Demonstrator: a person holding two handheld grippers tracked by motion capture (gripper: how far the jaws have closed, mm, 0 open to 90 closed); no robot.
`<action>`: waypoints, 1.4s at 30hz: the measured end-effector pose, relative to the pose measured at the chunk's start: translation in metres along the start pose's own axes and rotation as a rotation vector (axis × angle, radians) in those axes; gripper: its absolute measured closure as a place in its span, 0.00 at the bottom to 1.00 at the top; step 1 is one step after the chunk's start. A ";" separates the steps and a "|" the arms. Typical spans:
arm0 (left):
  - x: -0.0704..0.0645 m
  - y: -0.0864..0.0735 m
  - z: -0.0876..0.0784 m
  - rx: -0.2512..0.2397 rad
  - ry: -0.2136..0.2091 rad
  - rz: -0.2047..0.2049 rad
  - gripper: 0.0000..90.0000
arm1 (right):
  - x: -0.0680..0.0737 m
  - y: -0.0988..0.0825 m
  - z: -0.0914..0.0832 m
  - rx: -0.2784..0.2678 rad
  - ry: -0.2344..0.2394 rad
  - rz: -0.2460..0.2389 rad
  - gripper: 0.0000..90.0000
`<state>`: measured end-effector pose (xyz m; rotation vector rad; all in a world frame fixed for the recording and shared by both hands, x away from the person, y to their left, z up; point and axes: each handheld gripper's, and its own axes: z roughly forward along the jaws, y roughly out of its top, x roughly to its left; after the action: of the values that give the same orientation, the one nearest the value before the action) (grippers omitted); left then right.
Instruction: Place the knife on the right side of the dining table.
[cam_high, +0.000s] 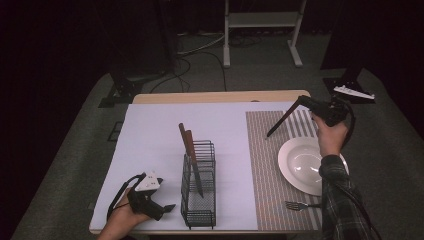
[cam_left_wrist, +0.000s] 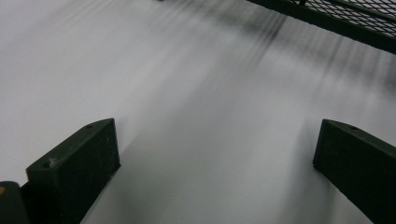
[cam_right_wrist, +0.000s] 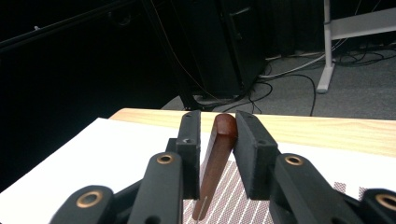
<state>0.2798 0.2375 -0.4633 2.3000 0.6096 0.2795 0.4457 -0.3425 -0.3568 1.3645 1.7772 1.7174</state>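
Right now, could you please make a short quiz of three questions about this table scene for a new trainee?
1. True or false: the right tongs are closed on a brown-handled utensil.
2. Where is the fork? A) in the wire rack B) on the striped placemat, near the plate C) on the floor
3. How many brown handles stand in the wire rack?

Key:
1. True; the handle sits between the jaws, lifted above the striped placemat.
2. B; it lies by the near edge of the white plate.
3. Two. The left tongs, open, rest beside the rack.
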 end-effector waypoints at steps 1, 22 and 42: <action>0.000 0.000 0.000 0.000 0.000 0.000 0.00 | 0.000 0.000 0.000 0.000 0.000 0.000 0.79; 0.000 0.000 0.000 0.000 0.000 0.001 0.00 | -0.013 -0.008 -0.007 0.057 -0.091 -0.035 0.56; 0.000 0.000 0.000 -0.001 0.000 0.000 0.00 | -0.031 -0.027 -0.009 0.106 -0.175 -0.035 0.38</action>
<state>0.2798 0.2375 -0.4634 2.2993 0.6095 0.2795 0.4436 -0.3674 -0.3905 1.4685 1.8038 1.4562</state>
